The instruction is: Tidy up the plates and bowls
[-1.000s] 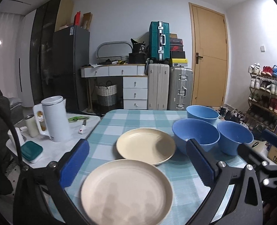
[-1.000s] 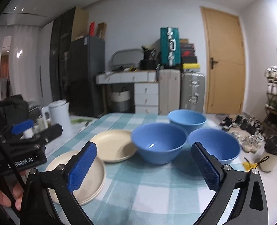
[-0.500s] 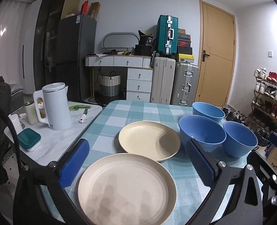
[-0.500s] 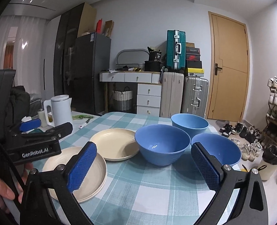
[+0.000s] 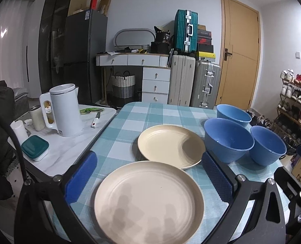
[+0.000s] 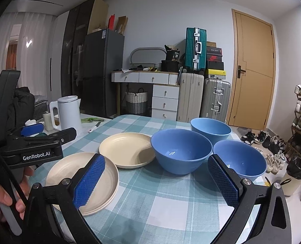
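Grippers frame a checked tablecloth (image 5: pixel 130 122): the left gripper (image 5: pixel 148 174), jaws spread wide and empty, hovers over the near cream plate (image 5: pixel 148 199), while the right gripper (image 6: pixel 156 181), equally wide and empty, hangs above bare cloth. Just beyond the near plate lies a second cream plate (image 5: pixel 170 144), their rims almost touching. To that second plate's right cluster three blue bowls: a middle bowl (image 6: pixel 181 150), a right bowl (image 6: pixel 244 160) and a far bowl (image 6: pixel 210 127). A white kettle (image 5: pixel 64 109) stands left, off the cloth.
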`<control>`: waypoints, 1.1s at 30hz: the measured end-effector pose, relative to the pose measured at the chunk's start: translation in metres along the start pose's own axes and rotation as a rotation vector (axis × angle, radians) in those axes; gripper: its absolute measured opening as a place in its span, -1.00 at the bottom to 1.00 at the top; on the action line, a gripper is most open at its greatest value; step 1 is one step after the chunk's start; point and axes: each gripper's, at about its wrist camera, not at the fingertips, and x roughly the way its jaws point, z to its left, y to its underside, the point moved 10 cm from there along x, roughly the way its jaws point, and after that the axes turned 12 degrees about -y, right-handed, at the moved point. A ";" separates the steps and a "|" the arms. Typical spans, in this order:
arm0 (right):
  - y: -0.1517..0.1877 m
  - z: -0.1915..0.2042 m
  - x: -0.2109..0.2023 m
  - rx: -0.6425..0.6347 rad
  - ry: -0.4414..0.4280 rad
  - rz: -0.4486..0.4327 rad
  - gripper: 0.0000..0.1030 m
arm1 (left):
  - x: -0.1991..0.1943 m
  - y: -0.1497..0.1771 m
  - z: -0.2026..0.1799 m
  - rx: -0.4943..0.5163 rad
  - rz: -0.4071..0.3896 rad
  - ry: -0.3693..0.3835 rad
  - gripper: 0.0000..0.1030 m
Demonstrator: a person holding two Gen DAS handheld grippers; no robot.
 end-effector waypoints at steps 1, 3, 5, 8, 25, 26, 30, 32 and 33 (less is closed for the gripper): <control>0.000 0.000 0.001 -0.002 -0.001 0.004 0.99 | 0.001 0.000 0.001 0.001 0.004 -0.001 1.00; 0.002 0.001 0.004 -0.007 0.000 0.014 0.99 | 0.004 0.002 0.005 -0.003 0.019 -0.005 1.00; 0.003 0.002 0.006 -0.009 -0.003 0.022 0.99 | 0.011 0.004 0.011 -0.008 0.047 -0.021 1.00; 0.006 0.003 0.015 0.020 -0.028 0.039 0.99 | 0.025 0.003 0.022 -0.057 0.100 -0.006 1.00; -0.034 0.065 0.114 0.025 -0.198 0.009 0.99 | 0.182 -0.020 0.006 0.102 0.439 0.061 0.99; -0.036 0.065 0.120 0.040 -0.200 0.007 0.99 | 0.191 -0.017 0.003 0.116 0.454 0.056 0.99; -0.041 0.058 0.138 0.070 -0.182 0.004 0.99 | 0.217 -0.005 -0.013 0.182 0.531 0.065 0.99; -0.042 0.052 0.142 0.085 -0.169 0.010 0.99 | 0.228 0.000 -0.018 0.186 0.560 0.065 0.99; -0.042 0.047 0.145 0.097 -0.156 0.013 0.99 | 0.233 0.001 -0.020 0.189 0.573 0.067 0.99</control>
